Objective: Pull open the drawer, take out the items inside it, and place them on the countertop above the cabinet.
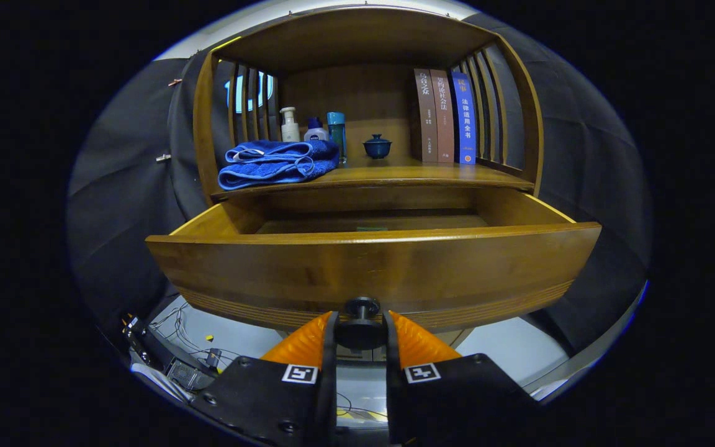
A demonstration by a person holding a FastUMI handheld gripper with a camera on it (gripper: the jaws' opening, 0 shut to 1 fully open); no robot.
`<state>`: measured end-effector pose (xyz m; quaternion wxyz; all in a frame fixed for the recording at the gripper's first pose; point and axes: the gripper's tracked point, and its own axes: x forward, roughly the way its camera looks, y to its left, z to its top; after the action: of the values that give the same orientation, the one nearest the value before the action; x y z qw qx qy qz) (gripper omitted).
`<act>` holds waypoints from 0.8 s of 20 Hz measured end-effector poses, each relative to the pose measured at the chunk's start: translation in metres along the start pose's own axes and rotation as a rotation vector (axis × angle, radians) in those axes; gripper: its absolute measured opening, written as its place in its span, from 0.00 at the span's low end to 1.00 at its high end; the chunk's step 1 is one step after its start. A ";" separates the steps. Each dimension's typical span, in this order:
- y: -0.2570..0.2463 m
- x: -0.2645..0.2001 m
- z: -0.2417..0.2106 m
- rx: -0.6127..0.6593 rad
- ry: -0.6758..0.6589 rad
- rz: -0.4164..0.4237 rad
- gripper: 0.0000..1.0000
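Gripper (361,329): fingers pinch the dark round drawer knob (361,310) from both sides. Wooden drawer (370,264): pulled well out of the cabinet; a small greenish item (372,228) barely shows over its front edge, identity unclear. Countertop (395,175) above the drawer: folded blue towel (277,162) on its left side; behind it a white pump bottle (289,126), a white-and-blue bottle (314,130), a teal bottle (336,133). Centre: blue lidded cup (377,146). Right: three upright books (445,116).

A folded blue towel (277,162), 3 bottles (290,125), a lidded blue cup (377,146) and 3 upright books (445,116) share the shelf.
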<state>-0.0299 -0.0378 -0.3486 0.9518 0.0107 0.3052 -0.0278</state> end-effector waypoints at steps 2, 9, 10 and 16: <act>0.000 -0.006 -0.006 0.002 0.006 -0.001 0.36; 0.001 -0.015 -0.013 0.001 0.013 -0.007 0.36; 0.001 -0.015 -0.015 0.005 0.018 -0.004 0.36; 0.000 -0.049 0.016 0.017 -0.061 -0.001 0.95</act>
<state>-0.0610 -0.0362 -0.3071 0.9606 0.0178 0.2756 -0.0312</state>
